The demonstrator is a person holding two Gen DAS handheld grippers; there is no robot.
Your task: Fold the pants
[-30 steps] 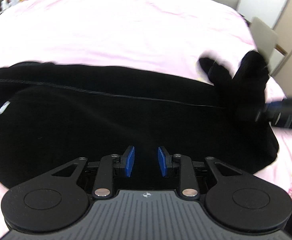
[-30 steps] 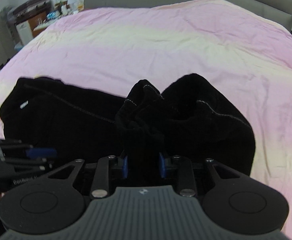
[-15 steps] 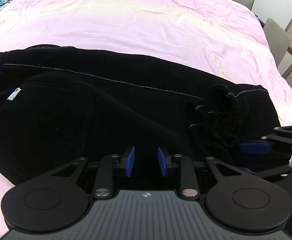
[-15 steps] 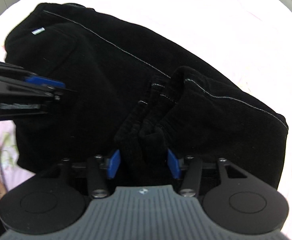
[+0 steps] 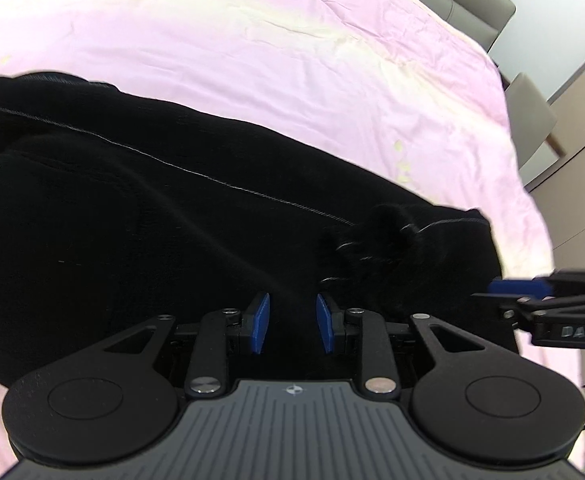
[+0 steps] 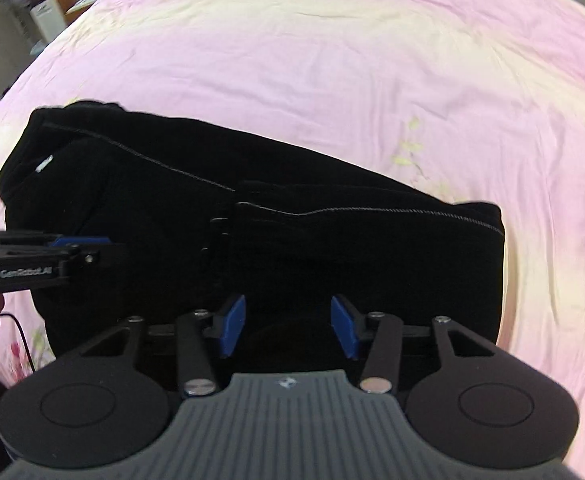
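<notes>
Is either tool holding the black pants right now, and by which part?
Nothing is held: the right tool and left tool are both open above the pants.

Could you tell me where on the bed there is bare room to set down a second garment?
The pink bedspread lies bare beyond the pants' far edge, up toward the grey headboard; a narrower strip runs right of the folded end. The near edge is crowded: the left gripper and the right gripper sit over the pants.

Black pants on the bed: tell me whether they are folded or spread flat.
Folded. The black pants lie on the pink bedspread with the leg end doubled back over the upper part, its hem edge running across the middle.
</notes>
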